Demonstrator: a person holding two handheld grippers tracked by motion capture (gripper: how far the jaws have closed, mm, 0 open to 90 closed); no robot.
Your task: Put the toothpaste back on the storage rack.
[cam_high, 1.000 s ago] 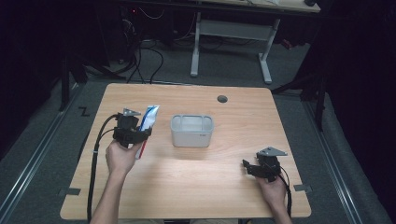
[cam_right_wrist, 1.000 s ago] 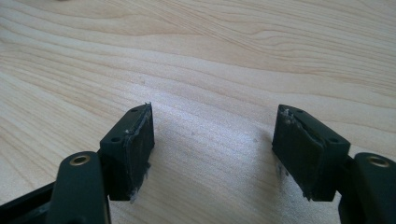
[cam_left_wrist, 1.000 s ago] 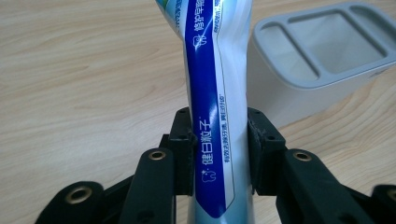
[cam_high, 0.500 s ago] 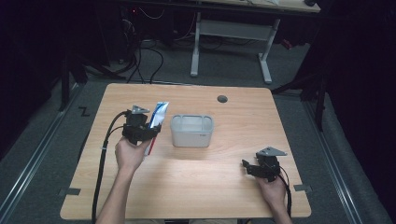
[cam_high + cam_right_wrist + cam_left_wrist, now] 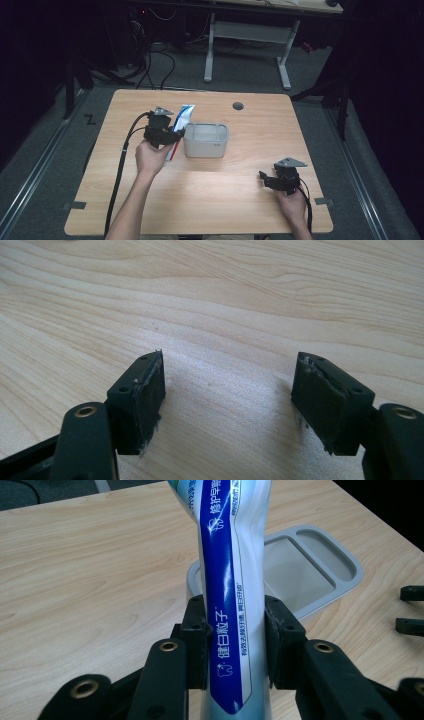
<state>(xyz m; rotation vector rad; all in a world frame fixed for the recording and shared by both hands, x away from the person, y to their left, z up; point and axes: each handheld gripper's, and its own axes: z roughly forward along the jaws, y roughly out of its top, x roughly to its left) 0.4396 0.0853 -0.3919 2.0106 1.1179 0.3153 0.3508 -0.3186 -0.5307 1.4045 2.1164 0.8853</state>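
Note:
A blue and white toothpaste tube (image 5: 180, 124) (image 5: 235, 595) is held up off the table, with my left gripper (image 5: 162, 132) (image 5: 235, 640) shut on its lower part. It hangs just left of a grey two-compartment tray (image 5: 206, 141) (image 5: 320, 572) in the middle of the table. My right gripper (image 5: 267, 179) (image 5: 227, 400) rests low near the table's front right, open, with bare wood between its pads. Its two jaw tips also show at the right edge of the left gripper view.
The wooden table (image 5: 250, 150) has a small dark cable hole (image 5: 238, 106) at the back right. A cable (image 5: 122, 160) trails from the left gripper toward the front left. Behind the table stand a white desk frame (image 5: 250, 45) and floor cables.
My left gripper has carried the toothpaste tube to the right, from left of the tray to right beside its left wall. The right gripper has stayed put.

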